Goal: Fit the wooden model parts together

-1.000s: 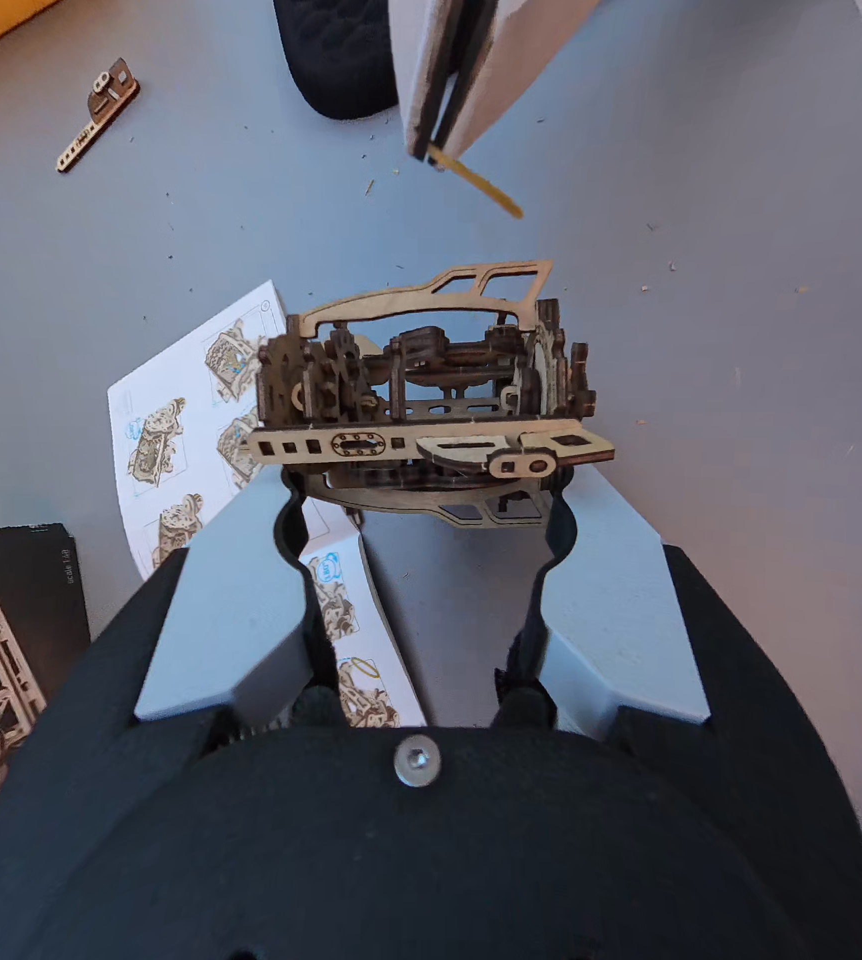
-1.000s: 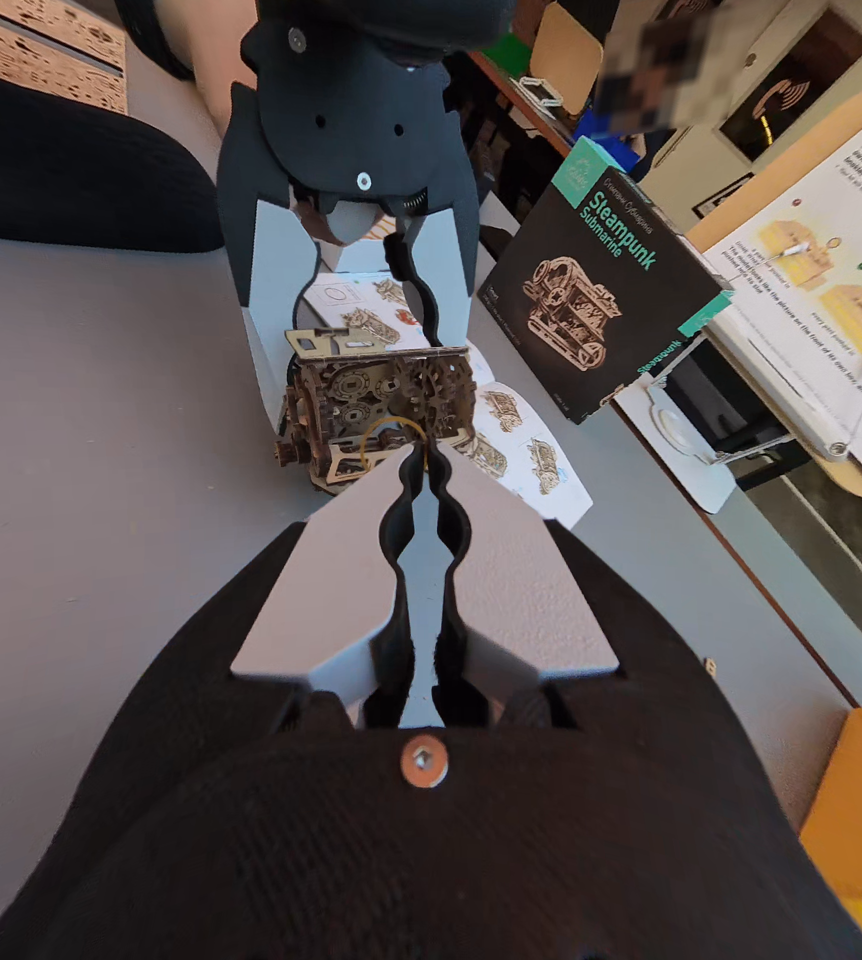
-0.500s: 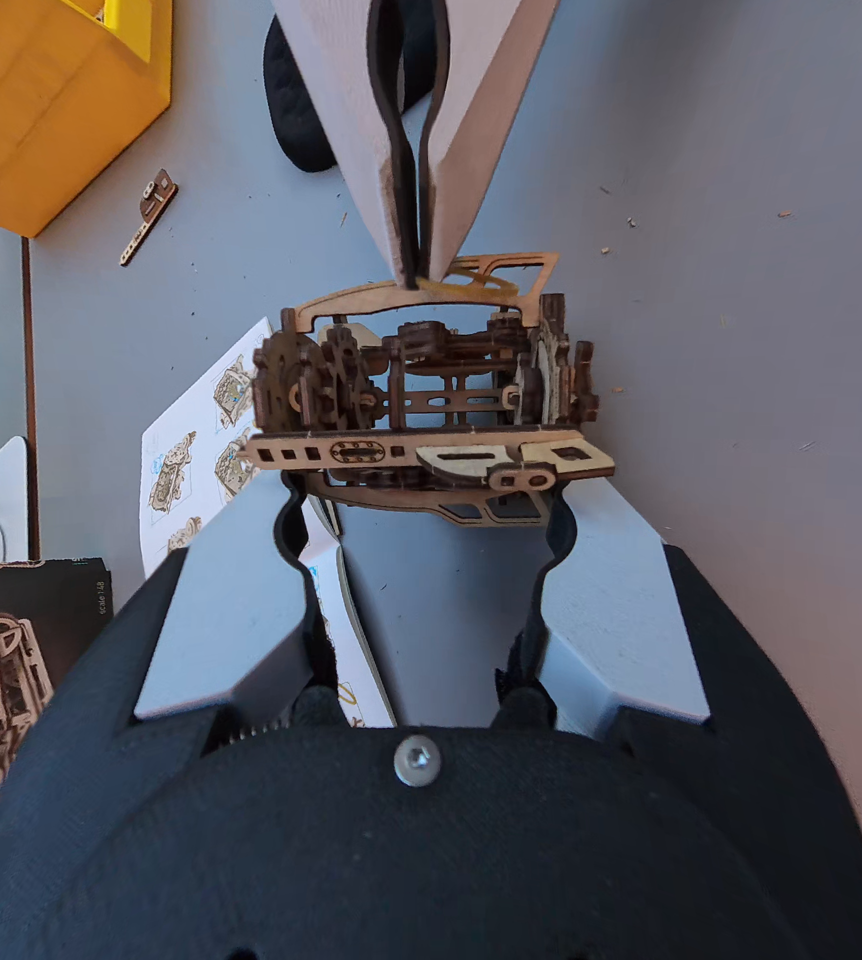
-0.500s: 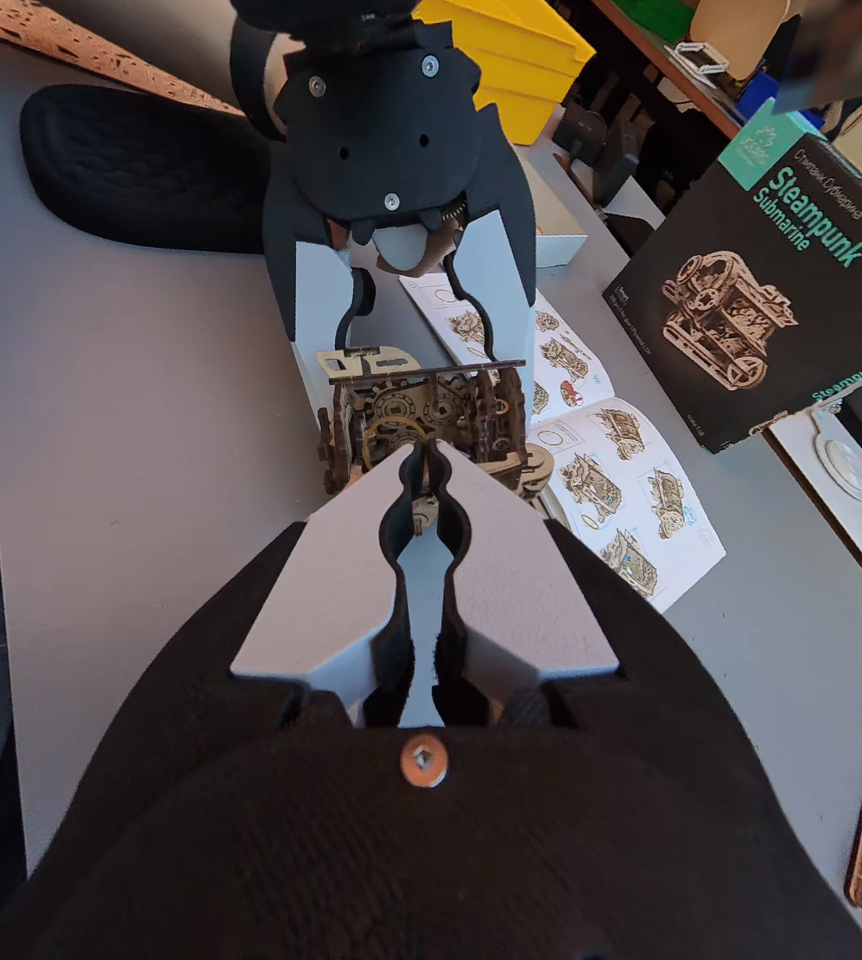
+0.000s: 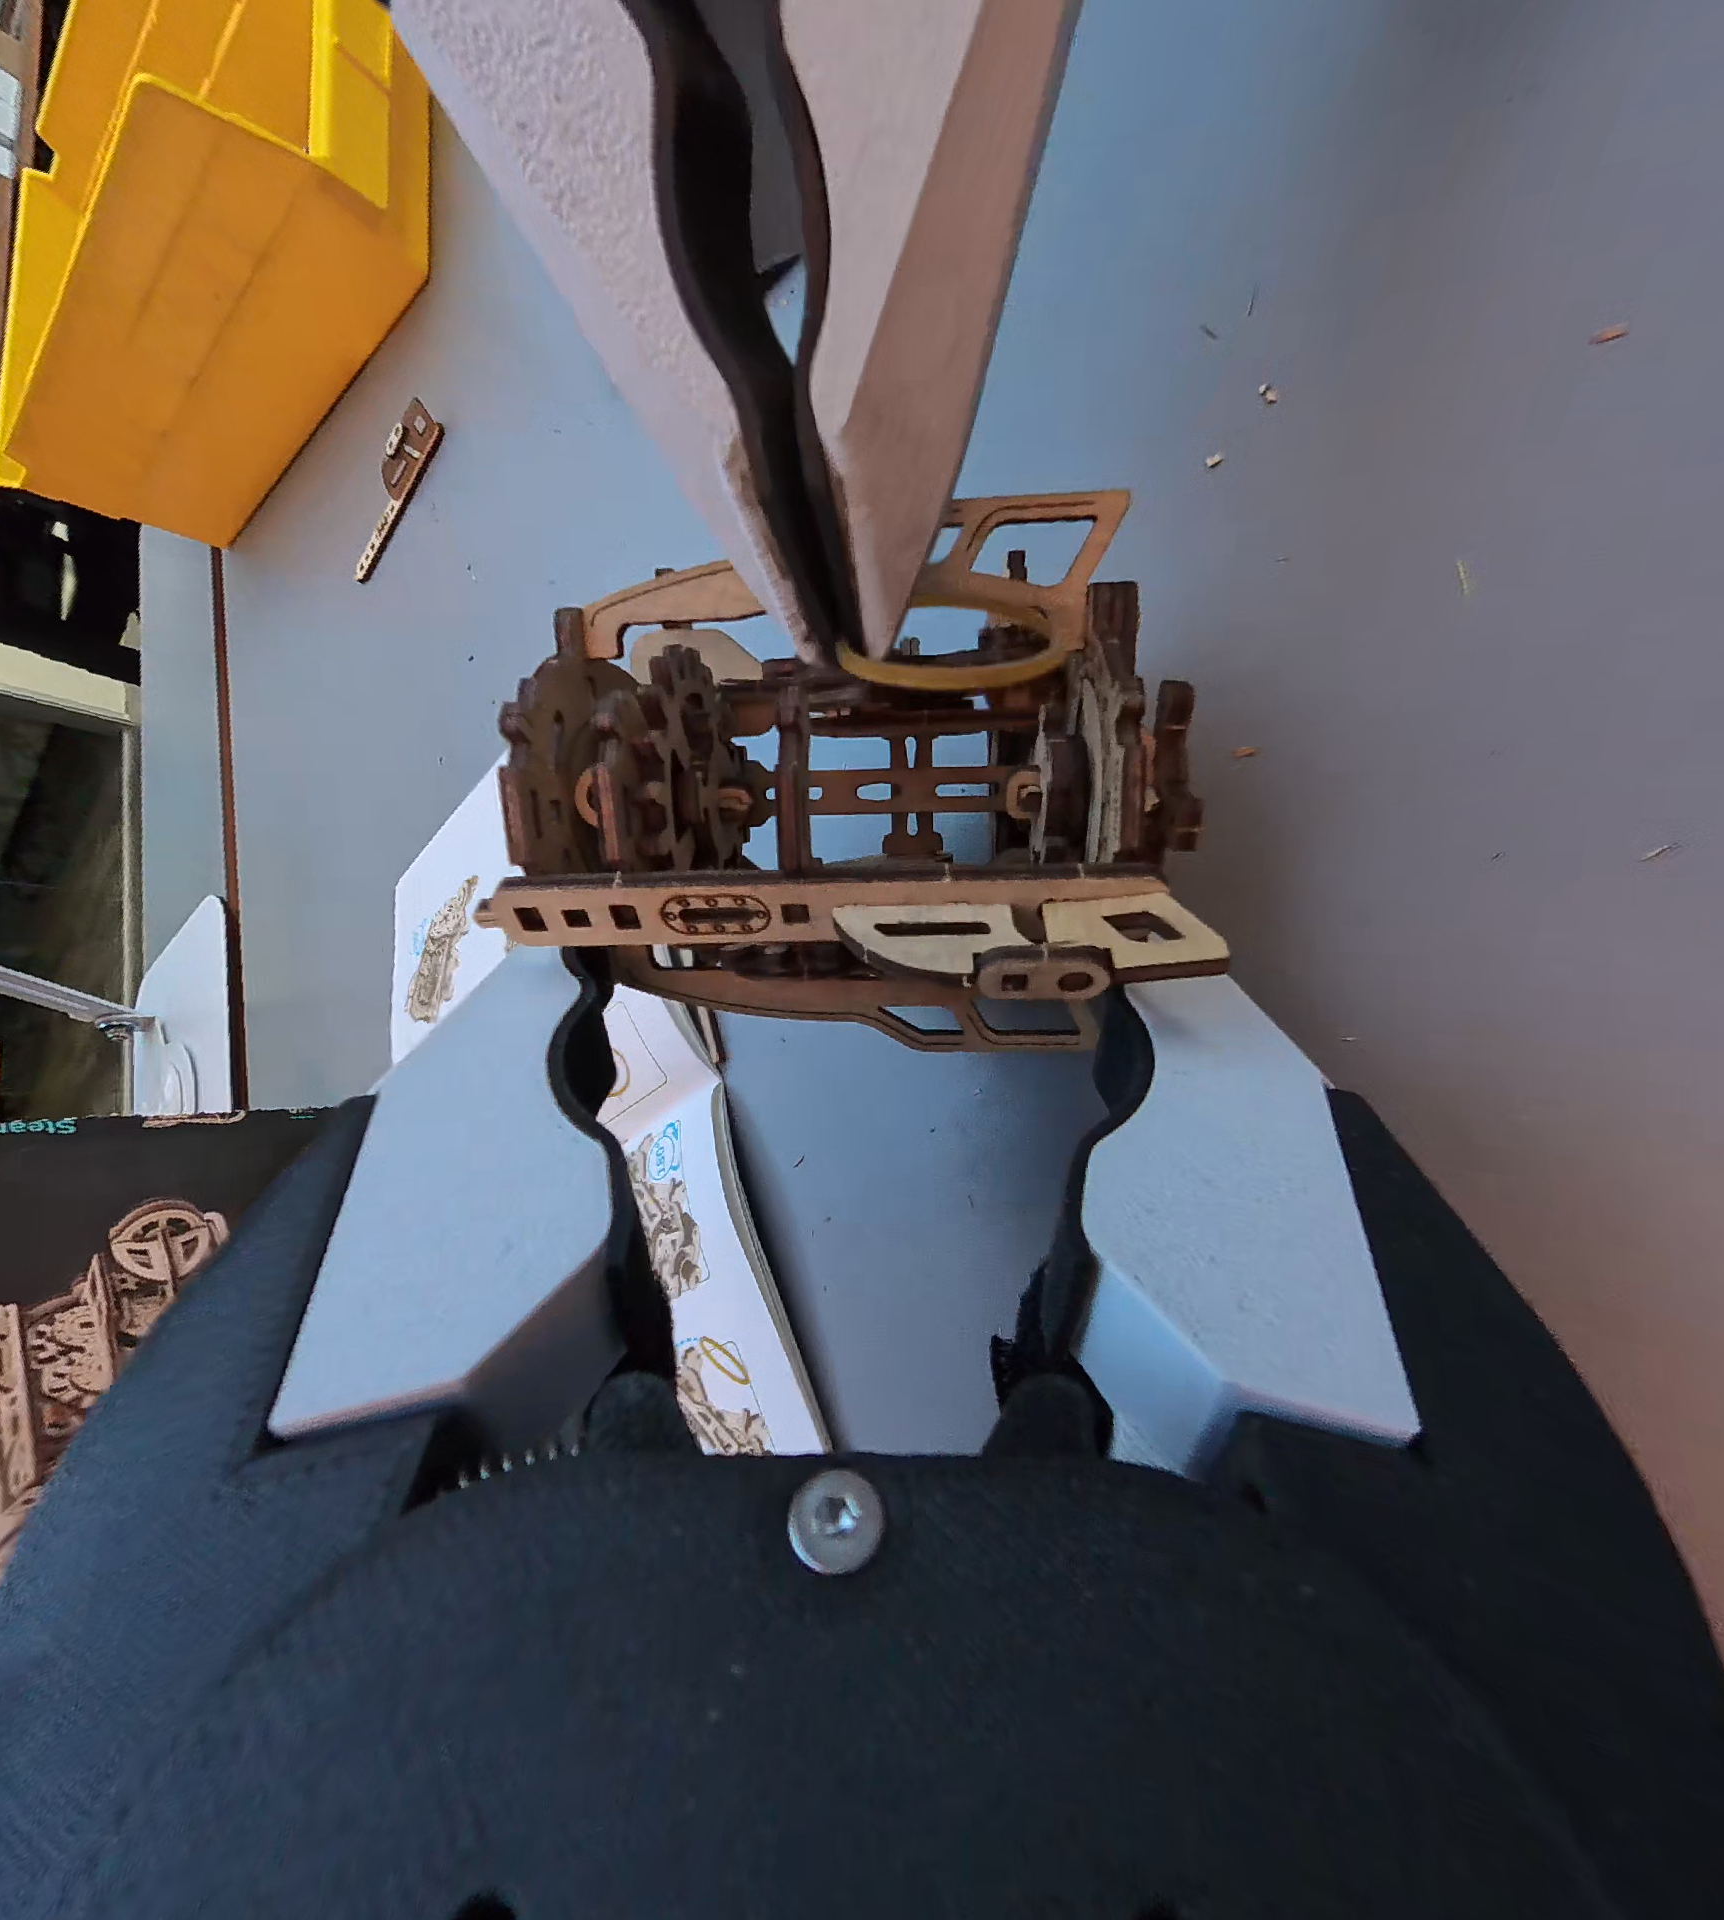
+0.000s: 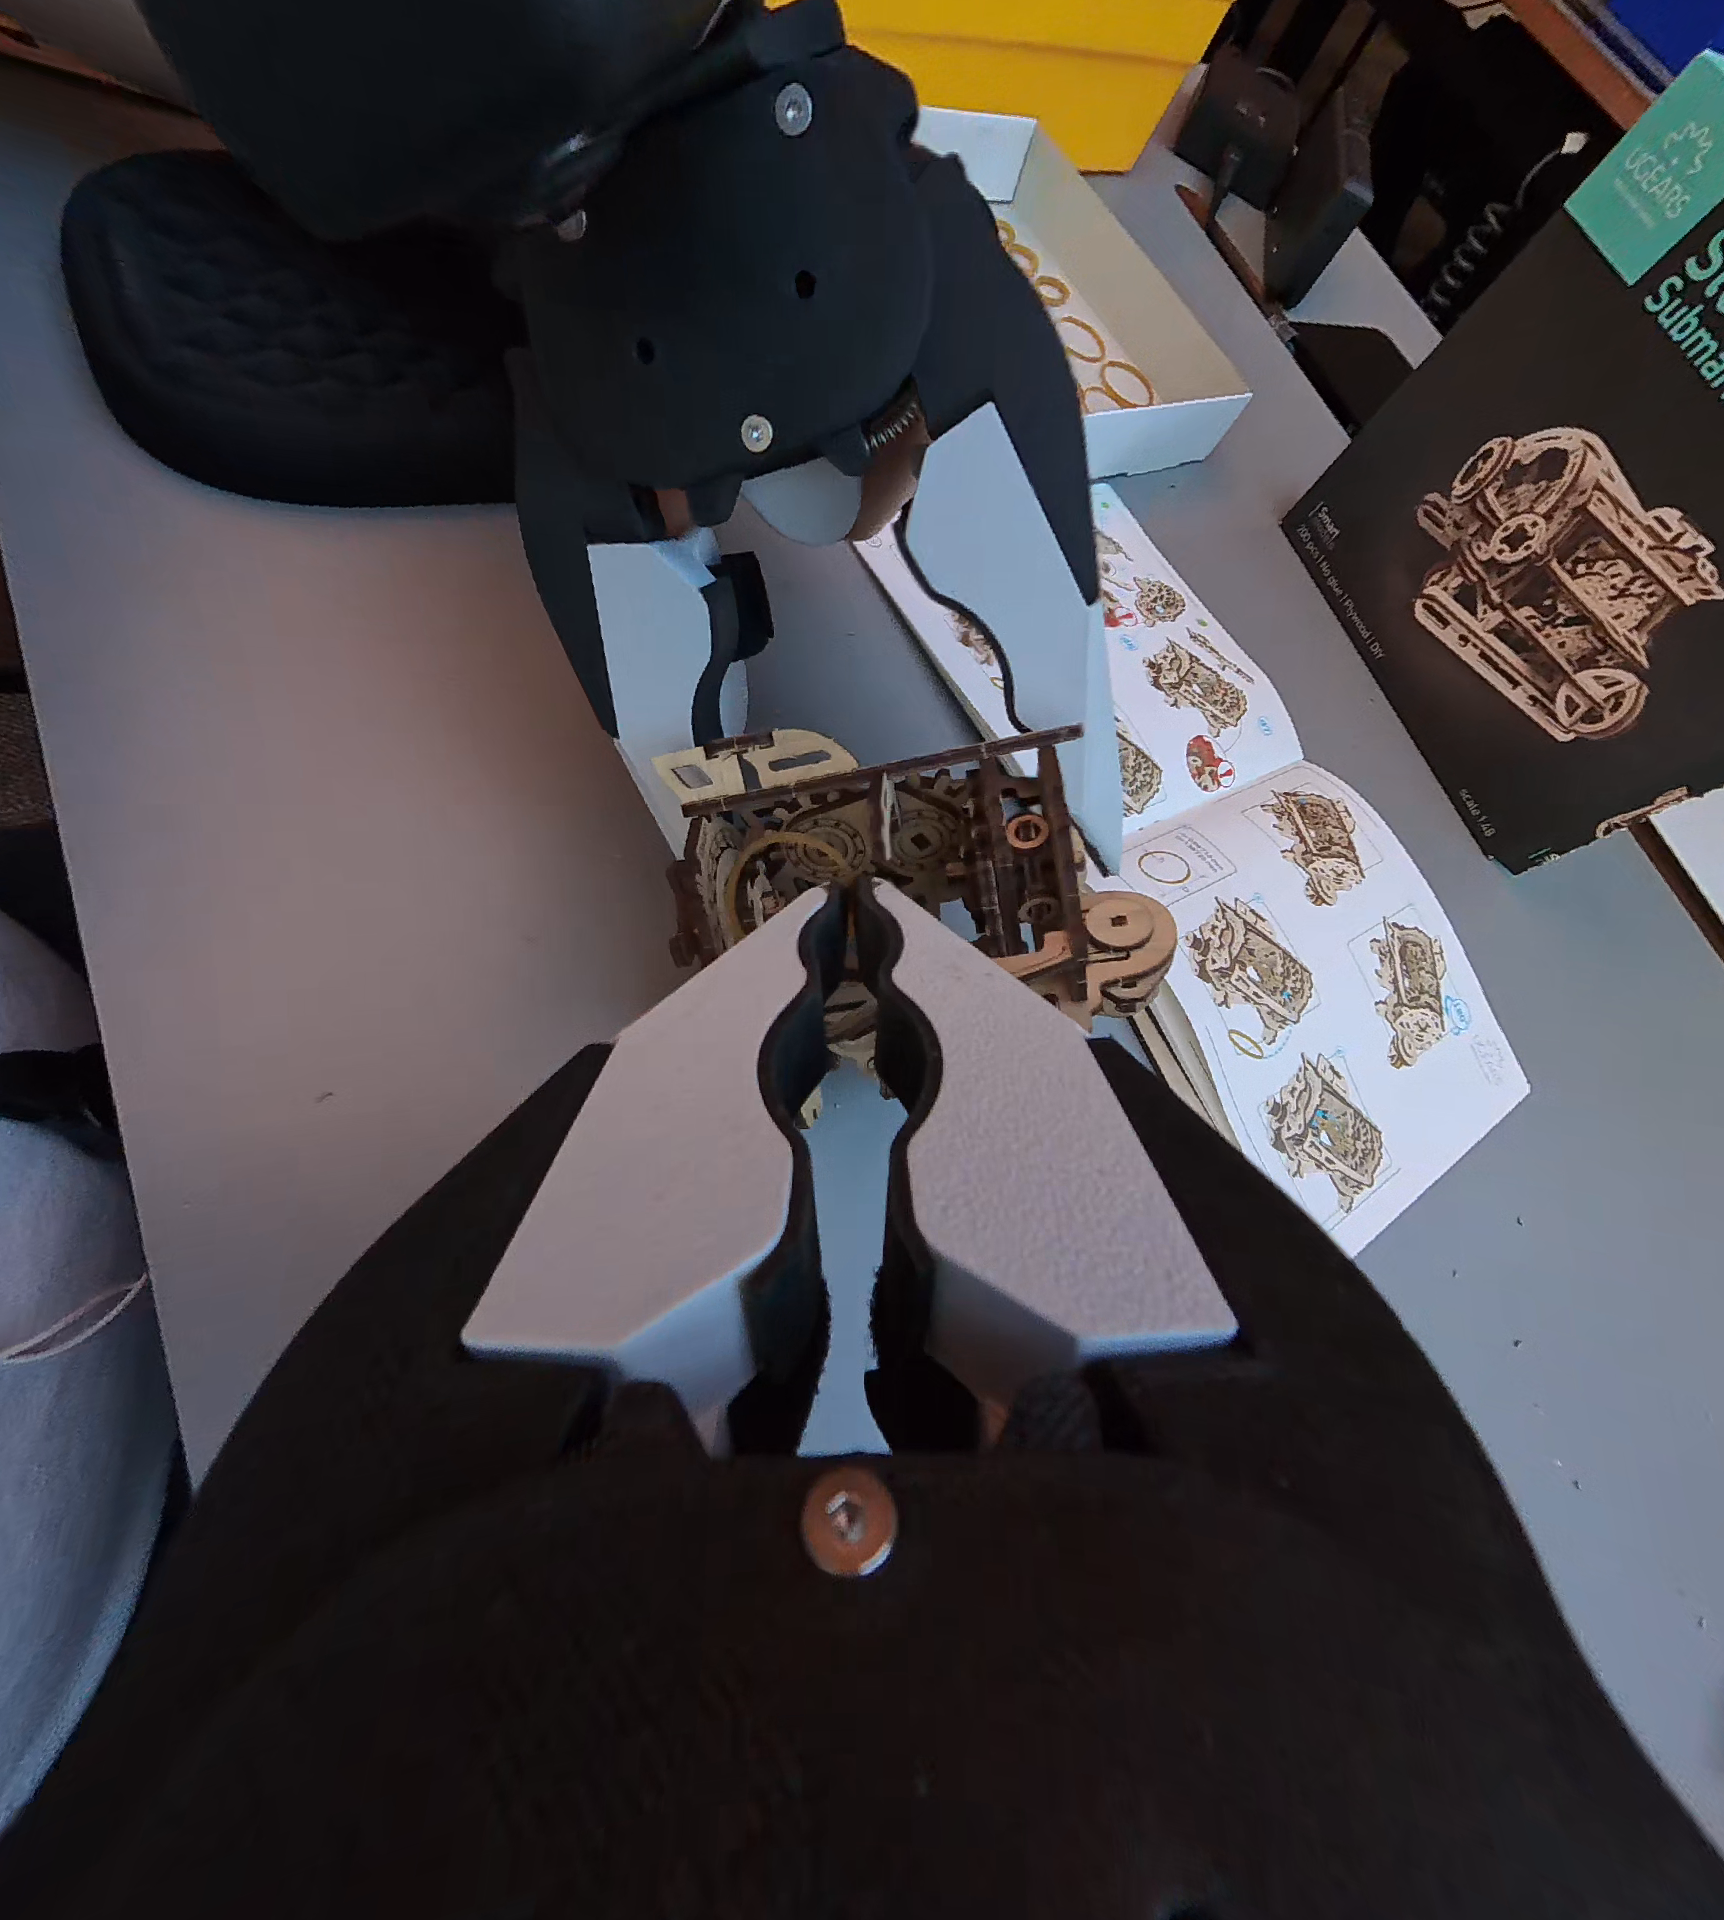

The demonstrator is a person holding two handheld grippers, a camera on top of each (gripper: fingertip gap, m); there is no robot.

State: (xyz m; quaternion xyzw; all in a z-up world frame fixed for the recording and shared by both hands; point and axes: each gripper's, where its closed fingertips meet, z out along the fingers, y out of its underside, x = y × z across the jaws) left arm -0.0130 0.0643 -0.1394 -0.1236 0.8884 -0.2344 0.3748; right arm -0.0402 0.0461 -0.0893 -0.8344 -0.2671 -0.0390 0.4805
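Note:
The wooden geared model (image 5: 837, 831) stands on the grey table (image 5: 1460, 623). My left gripper (image 5: 853, 987) is shut on it, with its fingers against the two ends of the base. My right gripper (image 5: 837, 644) comes in from the far side, tip down on the model's top. It is shut on a yellow rubber band (image 5: 951, 675) that lies as a loop among the upper gears. In the right wrist view my right gripper (image 6: 847, 894) pinches the band (image 6: 785, 847) over the model (image 6: 941, 842), with the left gripper (image 6: 868, 779) behind it.
An open instruction booklet (image 6: 1305, 987) lies beside the model. A black kit box (image 6: 1564, 520) stands to its right. A white tray (image 6: 1128, 312) with several bands and a black cushion (image 6: 266, 332) sit at the back. A yellow bin (image 5: 193, 291) and a small wooden part (image 5: 401, 488) lie nearby. Tip to tip, the grippers are about 6 cm apart.
My right gripper has come down from above the model to its top with the band. The band now loops among the upper gears. The left gripper still holds the model.

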